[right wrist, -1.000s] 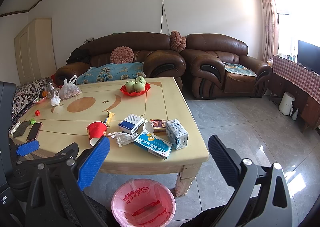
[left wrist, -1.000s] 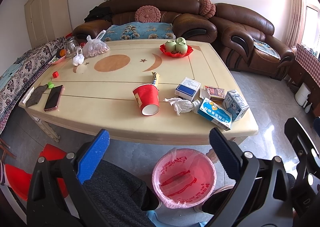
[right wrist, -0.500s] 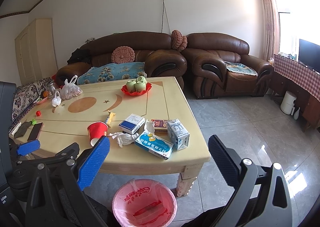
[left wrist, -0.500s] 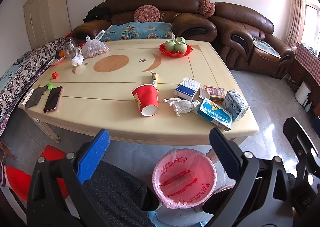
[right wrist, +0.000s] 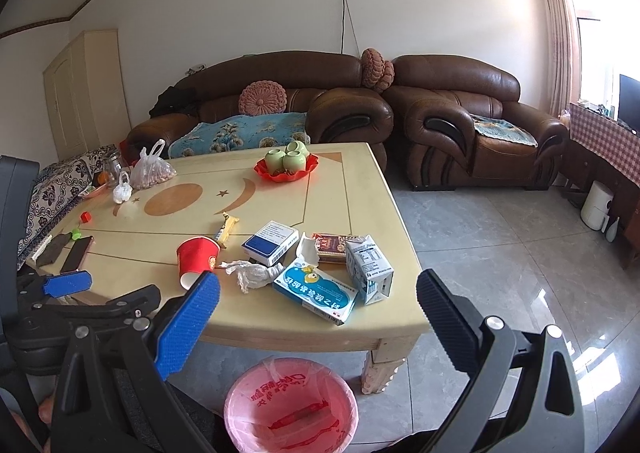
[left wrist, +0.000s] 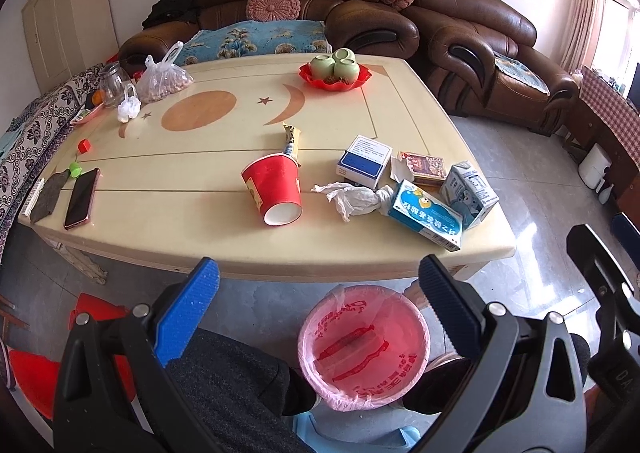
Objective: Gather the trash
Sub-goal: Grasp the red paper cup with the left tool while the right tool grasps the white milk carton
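Trash lies on the near right part of the cream table (left wrist: 200, 221): a tipped red paper cup (left wrist: 274, 187), a crumpled tissue (left wrist: 352, 199), a blue medicine box (left wrist: 426, 215), a milk carton (left wrist: 470, 189), a blue-and-white box (left wrist: 363, 160), a red pack (left wrist: 426, 165) and a snack wrapper (left wrist: 291, 139). A pink-lined bin (left wrist: 364, 345) stands on the floor below the table edge. My left gripper (left wrist: 318, 299) is open and empty above the bin. My right gripper (right wrist: 318, 317) is open and empty, short of the table (right wrist: 280, 317); the cup (right wrist: 196, 257) and bin (right wrist: 290, 409) show there too.
A phone (left wrist: 82, 197), a red tray of green cups (left wrist: 335, 71), a plastic bag (left wrist: 162, 79) and a glass jar (left wrist: 112, 79) sit on the table's left and far parts. Brown sofas (left wrist: 360, 13) stand behind. A red stool (left wrist: 36, 369) is low left.
Both views have shifted only slightly; the right wrist view has drifted a little to the left. Nothing on the table has moved.
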The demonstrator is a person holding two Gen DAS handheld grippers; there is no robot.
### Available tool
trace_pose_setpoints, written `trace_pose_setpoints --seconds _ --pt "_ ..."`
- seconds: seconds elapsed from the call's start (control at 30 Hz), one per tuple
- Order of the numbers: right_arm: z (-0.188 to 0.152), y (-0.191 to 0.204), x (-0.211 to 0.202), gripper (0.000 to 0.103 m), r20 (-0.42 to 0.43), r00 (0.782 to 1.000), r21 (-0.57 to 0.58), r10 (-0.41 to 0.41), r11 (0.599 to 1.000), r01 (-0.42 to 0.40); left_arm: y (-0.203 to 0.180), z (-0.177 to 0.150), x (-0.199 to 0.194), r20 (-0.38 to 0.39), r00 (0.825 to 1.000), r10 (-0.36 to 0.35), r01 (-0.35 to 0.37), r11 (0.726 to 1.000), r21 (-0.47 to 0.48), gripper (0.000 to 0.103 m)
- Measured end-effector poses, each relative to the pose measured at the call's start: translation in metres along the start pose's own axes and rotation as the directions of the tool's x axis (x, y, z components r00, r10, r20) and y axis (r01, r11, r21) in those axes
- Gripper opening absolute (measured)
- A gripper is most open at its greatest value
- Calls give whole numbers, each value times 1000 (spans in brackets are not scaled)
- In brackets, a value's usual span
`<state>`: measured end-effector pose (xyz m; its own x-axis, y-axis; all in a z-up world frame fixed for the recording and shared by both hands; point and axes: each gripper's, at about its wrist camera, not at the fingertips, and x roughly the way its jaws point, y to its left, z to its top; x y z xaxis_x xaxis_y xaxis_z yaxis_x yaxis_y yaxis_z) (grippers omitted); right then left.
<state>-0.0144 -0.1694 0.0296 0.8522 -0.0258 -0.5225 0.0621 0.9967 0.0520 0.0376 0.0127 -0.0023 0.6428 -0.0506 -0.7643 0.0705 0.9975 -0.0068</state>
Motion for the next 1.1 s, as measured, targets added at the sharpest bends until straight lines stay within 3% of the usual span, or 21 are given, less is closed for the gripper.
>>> trace_pose_setpoints --seconds 0.23,0.43,0.67,1.1 --pt "2 -16 27 97 -3 1000 -51 -25 998 25 9 1 30 -42 999 -9 10 1000 27 98" --pt "1 -38 58 97 -49 999 -33 -13 999 11 24 7 57 -104 992 -72 72 997 -4 98" --pt "8 -59 94 97 -81 996 -18 -27 1000 26 33 23 85 -141 989 -49 46 999 -21 98" --pt "9 -56 159 97 -163 986 -78 -25 997 13 48 51 139 -214 976 -41 27 997 -67 98"
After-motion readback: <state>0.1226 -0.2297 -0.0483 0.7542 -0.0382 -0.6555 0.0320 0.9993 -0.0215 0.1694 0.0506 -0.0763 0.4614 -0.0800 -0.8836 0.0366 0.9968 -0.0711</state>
